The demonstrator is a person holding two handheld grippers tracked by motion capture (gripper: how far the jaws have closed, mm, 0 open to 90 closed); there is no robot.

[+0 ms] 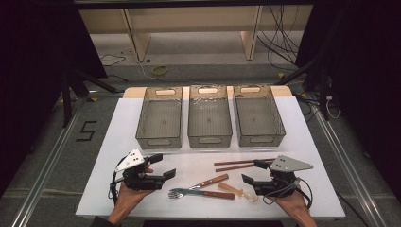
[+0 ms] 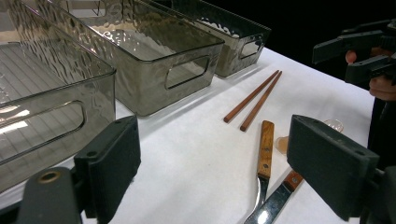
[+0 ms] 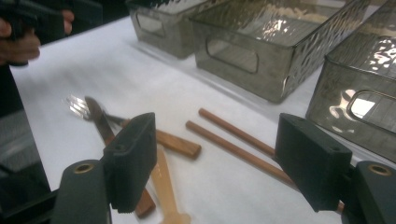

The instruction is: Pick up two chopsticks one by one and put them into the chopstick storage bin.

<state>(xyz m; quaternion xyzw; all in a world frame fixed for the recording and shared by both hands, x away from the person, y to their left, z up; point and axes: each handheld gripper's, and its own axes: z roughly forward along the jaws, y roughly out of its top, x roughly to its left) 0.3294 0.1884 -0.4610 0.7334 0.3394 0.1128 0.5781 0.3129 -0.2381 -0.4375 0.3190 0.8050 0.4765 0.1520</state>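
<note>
1. The left gripper (image 1: 160, 166) sits low over the tabletop (image 1: 123, 142) at the near left, held from below by the left hand (image 1: 130, 191), whose forearm enters from the bottom edge. Its fingers (image 2: 109, 161) are released, spread wide, holding nothing, and point right toward the cutlery.
2. The right gripper (image 1: 253, 172) hangs at the near right, held by the right hand (image 1: 291, 201). Its fingers (image 3: 133, 156) are also spread wide and empty, pointing left.
3. Between the two grippers lie a fork (image 1: 182, 193) and a knife (image 1: 208, 181), both with wooden handles, crossing near their metal ends.
4. A pale translucent spoon (image 1: 239, 191) lies just beside the knife handle, close under the right gripper.
5. Two brown chopsticks (image 1: 239, 164) lie side by side, farther back, near the right gripper's far finger.
6. Three smoky clear bins stand in a row at the back: left bin (image 1: 160, 118), middle bin (image 1: 209, 116), right bin (image 1: 257, 115). All look empty.
</note>
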